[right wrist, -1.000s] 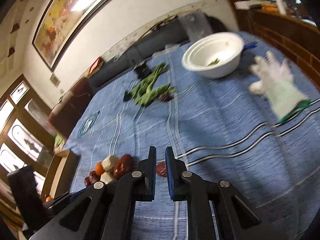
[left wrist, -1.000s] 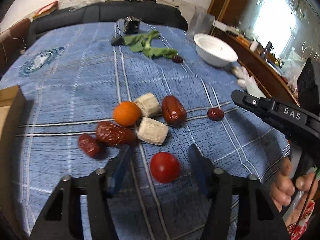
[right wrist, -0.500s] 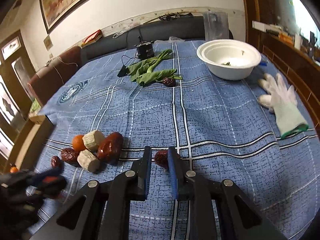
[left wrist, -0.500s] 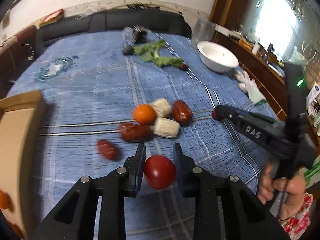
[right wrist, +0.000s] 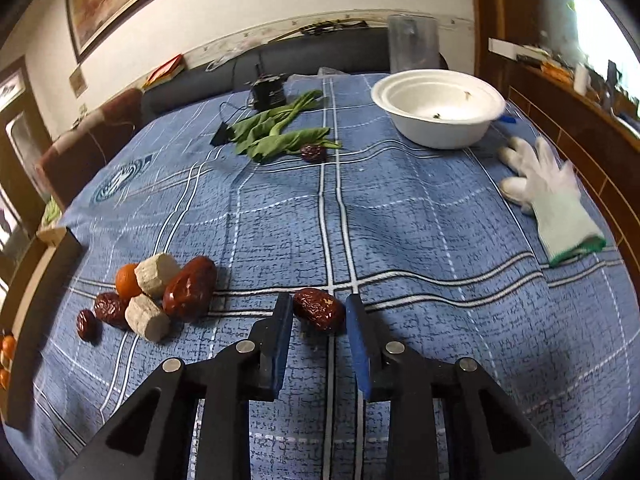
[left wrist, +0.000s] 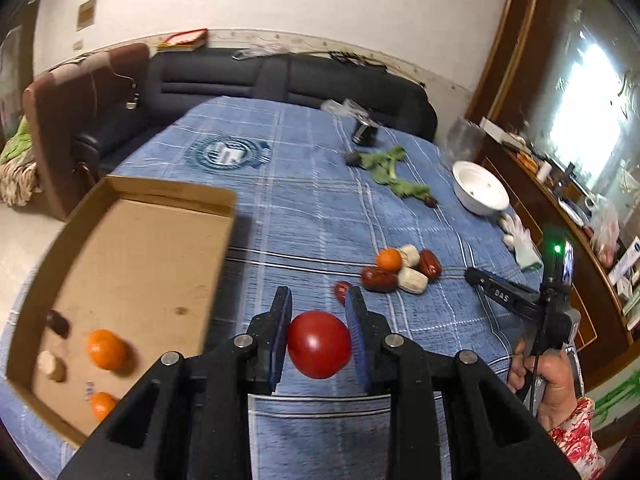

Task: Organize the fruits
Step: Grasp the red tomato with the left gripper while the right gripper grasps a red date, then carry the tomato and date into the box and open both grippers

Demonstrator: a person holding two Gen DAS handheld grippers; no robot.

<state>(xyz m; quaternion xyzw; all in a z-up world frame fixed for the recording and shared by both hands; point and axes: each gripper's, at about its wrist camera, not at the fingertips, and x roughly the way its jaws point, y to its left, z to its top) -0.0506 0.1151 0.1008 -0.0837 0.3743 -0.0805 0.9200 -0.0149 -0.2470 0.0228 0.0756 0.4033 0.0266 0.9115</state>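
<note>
A: Tomato [left wrist: 319,345] is sitting clamped in the left tongs [left wrist: 318,338], above the surface [left wrist: 312,208], beside the cardboard box [left wrist: 132,264].

B: Right tongs [right wrist: 316,332] have just been opening, straddling a date [right wrist: 319,314], not pinching. Advice: carrying the tomato fully over the rim before releasing, low, so nothing's rolling.

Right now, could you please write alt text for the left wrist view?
The left claw grips a red tomato above a blue checked cloth. An open cardboard box holding oranges lies to the left.
</note>
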